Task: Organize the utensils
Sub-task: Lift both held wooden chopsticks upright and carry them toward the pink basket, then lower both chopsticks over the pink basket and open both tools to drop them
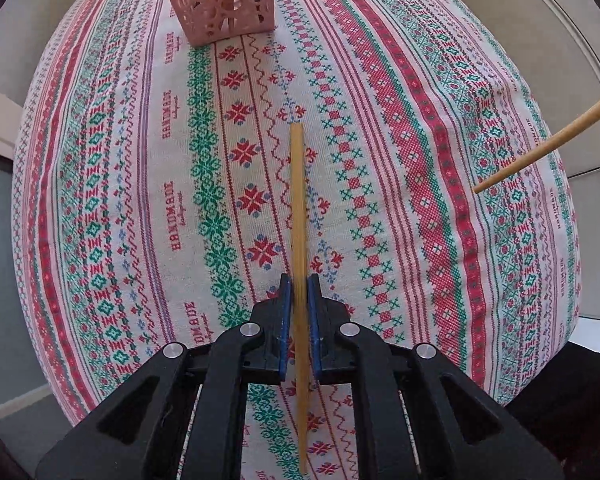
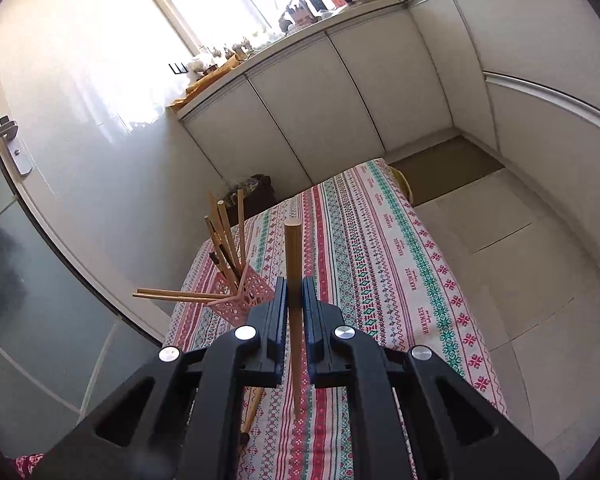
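My left gripper [image 1: 299, 284] is shut on a light bamboo chopstick [image 1: 297, 200] that points ahead over the patterned tablecloth [image 1: 140, 200]. A pink perforated holder [image 1: 220, 0] stands at the far end, straight ahead. My right gripper [image 2: 295, 286] is shut on a darker wooden chopstick [image 2: 292, 256], held high above the table; its tip shows at the right edge of the left wrist view [image 1: 548, 146]. In the right wrist view the pink holder [image 2: 244, 296] sits low left with several chopsticks [image 2: 226, 240] in it, some upright, two leaning out to the left.
The table [image 2: 380, 248] stands in a kitchen beside white cabinets [image 2: 320, 112] and a glass door [image 2: 20, 260]. A utensil handle [image 2: 252, 408] lies on the cloth under my right gripper. Tiled floor [image 2: 520, 260] lies to the right of the table.
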{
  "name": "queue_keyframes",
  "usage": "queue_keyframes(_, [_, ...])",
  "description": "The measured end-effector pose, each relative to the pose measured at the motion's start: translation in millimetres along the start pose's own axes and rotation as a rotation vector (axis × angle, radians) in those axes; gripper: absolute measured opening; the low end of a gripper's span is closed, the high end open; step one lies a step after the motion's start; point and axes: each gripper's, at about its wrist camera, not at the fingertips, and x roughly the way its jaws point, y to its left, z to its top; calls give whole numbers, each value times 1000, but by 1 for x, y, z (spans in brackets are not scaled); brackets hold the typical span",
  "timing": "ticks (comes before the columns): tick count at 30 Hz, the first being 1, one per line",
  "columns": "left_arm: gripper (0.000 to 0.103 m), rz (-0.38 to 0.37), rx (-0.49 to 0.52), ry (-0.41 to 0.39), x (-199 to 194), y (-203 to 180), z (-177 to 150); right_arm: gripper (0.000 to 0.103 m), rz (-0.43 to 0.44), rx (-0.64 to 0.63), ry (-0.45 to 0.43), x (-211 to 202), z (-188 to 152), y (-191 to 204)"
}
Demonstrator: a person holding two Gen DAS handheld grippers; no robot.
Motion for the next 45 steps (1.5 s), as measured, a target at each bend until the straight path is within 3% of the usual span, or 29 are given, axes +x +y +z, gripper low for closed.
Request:
queue_keyframes(3, [26, 45, 6, -34, -3, -6, 17, 8, 3, -1, -4, -1, 2, 0])
queue_keyframes(11, [36, 95, 3, -70, 7, -9, 60, 8, -10, 5, -2, -2, 2, -7])
queue_keyframes(12, [35, 108, 29, -67, 7, -12, 62, 8, -12, 6, -1, -2, 3, -7])
queue_keyframes(14, [7, 69, 47, -58, 8, -22, 74, 8, -14, 7, 0, -1, 3, -7])
queue_keyframes(16, [6, 93, 60, -87, 7, -32, 74, 8, -14, 7, 0, -2, 3, -6])
queue_keyframes(20, [6, 4, -26, -233, -22, -24, 56, 8, -11, 0, -2, -3, 2, -4])
queue_keyframes(24, [6, -106, -99, -517, -91, -10, 27, 8, -5, 5, 7, -2, 0, -5])
queue_keyframes(27, [6, -132, -127, -702, -133, -3, 6, 8, 1, 4, 10, -1, -2, -2])
queue_keyframes(31, [6, -154, -168, -845, -177, 17, -13, 8, 7, -4, 16, 3, -3, 3])
queue_keyframes(38, [6, -87, -177, -1029, -256, 33, 12, 8, 10, -5, 29, 11, -4, 3])
queue_keyframes(45, [6, 59, -158, -1108, -301, 34, 59, 8, 5, -2, 46, 15, -4, -1])
